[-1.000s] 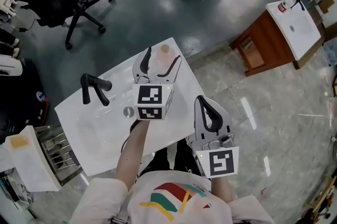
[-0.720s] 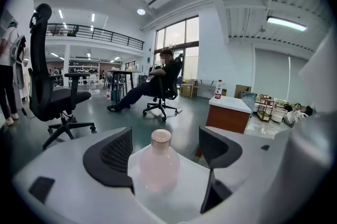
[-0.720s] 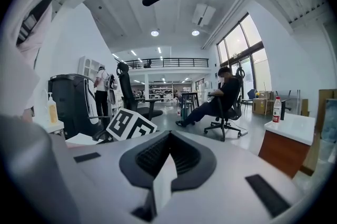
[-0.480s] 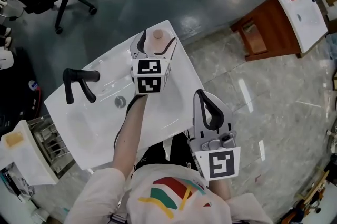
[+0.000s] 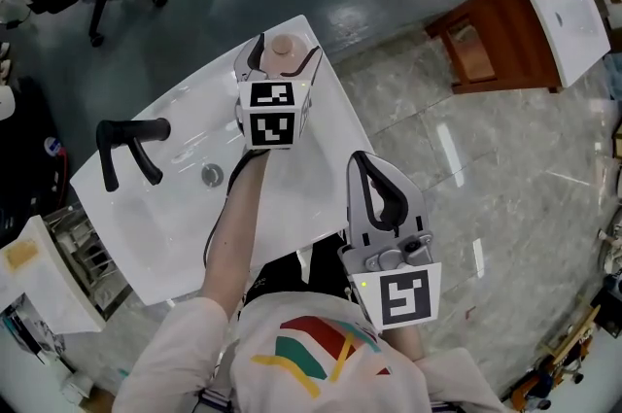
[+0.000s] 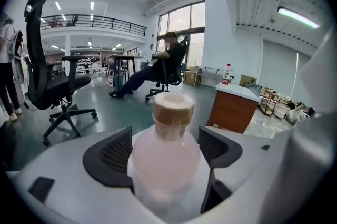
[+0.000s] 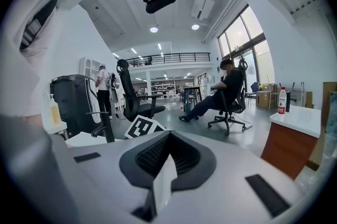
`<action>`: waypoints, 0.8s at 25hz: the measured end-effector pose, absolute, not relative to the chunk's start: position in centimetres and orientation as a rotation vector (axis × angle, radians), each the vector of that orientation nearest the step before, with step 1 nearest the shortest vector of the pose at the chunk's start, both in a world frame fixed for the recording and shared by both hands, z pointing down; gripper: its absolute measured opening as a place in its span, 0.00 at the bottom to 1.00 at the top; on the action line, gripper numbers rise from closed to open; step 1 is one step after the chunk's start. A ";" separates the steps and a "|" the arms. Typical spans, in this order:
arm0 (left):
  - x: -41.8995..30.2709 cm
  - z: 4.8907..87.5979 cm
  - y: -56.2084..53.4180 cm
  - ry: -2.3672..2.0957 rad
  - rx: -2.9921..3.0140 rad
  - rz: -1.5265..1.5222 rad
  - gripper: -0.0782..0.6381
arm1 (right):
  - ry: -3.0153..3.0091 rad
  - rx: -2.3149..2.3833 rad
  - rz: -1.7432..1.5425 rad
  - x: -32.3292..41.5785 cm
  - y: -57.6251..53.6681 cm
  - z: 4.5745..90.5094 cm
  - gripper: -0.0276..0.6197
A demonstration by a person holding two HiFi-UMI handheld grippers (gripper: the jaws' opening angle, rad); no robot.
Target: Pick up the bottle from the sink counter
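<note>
The left tool (image 5: 284,51) is released: its jaws have just been opening and now stand wide. The bottle (image 6: 166,165) is upright between the two black pads (image 6: 110,157), which flank it without squeezing. The bottle is pale pink with a tan cap (image 6: 172,108) and sits on the far right corner of the white bench (image 5: 321,158). To its left lie the basin's drain (image 5: 211,174) and a black faucet (image 5: 126,144). The right tool (image 7: 167,154) is clenched on nothing, pads pressed together, near the person's body just off the bench's near right edge.
</note>
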State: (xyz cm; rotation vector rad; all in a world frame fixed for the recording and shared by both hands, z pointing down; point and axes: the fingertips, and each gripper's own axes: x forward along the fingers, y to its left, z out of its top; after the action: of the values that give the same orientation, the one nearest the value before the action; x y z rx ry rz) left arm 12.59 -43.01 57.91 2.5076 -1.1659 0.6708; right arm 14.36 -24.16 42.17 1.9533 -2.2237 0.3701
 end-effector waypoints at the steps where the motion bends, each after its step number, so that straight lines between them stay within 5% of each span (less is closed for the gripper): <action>1: 12.6 58.2 -43.1 -1.167 2.501 0.679 0.63 | -2.225 1.950 0.373 14.4 -24.2 42.3 0.06; 20: 12.5 59.0 -43.3 -1.209 2.509 0.718 0.63 | -2.222 1.934 0.426 14.5 -24.4 43.7 0.06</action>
State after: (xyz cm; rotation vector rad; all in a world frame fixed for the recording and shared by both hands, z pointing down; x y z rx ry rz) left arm 12.48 -43.26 58.98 2.5089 -1.2087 0.7179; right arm 14.52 -24.42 43.70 1.9343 -2.2220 0.4262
